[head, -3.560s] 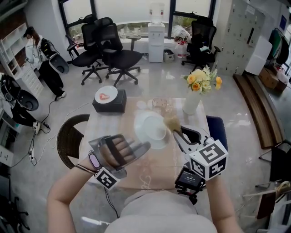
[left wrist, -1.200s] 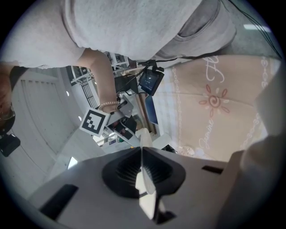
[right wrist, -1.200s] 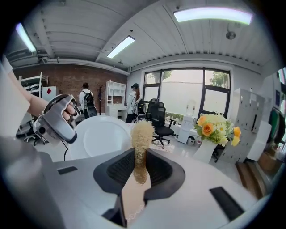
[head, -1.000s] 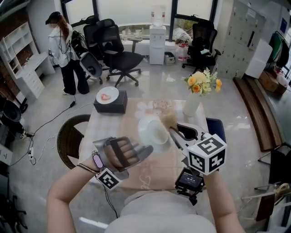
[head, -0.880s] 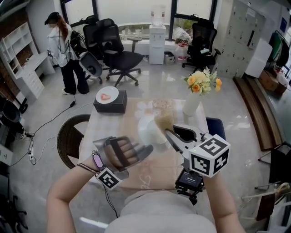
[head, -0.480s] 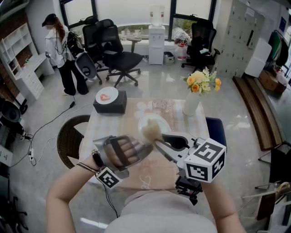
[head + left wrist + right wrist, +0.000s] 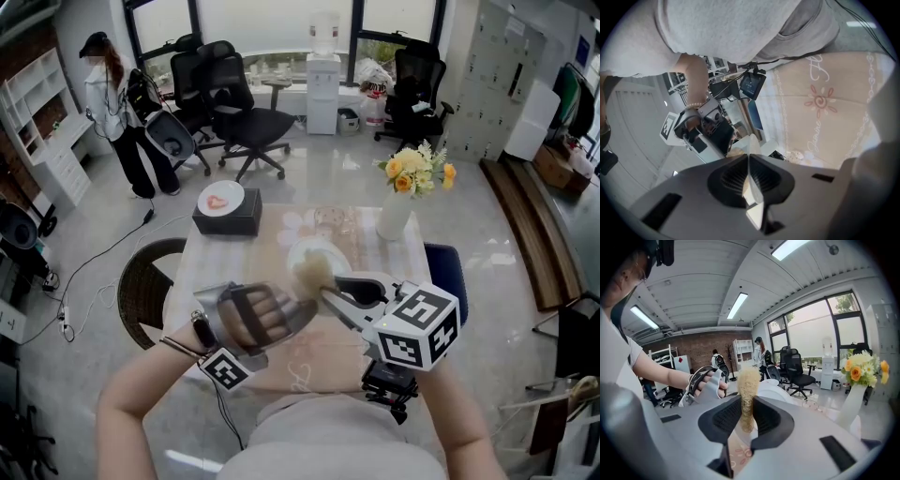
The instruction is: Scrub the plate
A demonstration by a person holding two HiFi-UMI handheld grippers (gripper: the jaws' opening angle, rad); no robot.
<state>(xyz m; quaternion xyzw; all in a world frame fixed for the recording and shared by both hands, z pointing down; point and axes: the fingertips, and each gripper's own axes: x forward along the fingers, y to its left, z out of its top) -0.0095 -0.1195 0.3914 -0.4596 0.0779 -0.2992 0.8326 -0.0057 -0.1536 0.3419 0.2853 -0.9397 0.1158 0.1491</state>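
OK, status: left claw [image 7: 298, 309] is clamped narrow on the rim of the white plate [image 7: 321, 250]. In the left gripper view the plate [image 7: 754, 206] runs edge-on as a thin white sliver between the 2 jaws of the left claw [image 7: 750, 180], which are nearly together on it. The right claw [image 7: 324, 292] grips a tan fibrous scrubber [image 7: 311, 272]. In the right gripper view the scrubber [image 7: 748, 390] stands upright between the jaws of the right claw [image 7: 747, 420], pinched at its lower half, tuft sticking out above. The scrubber overlaps the plate's near-left edge in the head view; actual contact can't be confirmed. In the right gripper view the plate [image 7: 774, 389] sits just behind the scrubber, and the person's hand in the left claw's handle shows left of it. The plate is over the middle of the tabletop [image 7: 319, 361], which carries a beige patterned cloth. Right of the plate and a bit beyond: a white vase [image 7: 396, 212] with yellow flowers [image 7: 415, 169]. Left of the plate, also beyond: a black box [image 7: 225, 217] with a small dish [image 7: 219, 198] on top. A wicker chair [image 7: 141, 281] stands further left of the plate, at the tabletop's edge. Far beyond the plate, upper left, 1 person [image 7: 108, 103] stands by a shelf.
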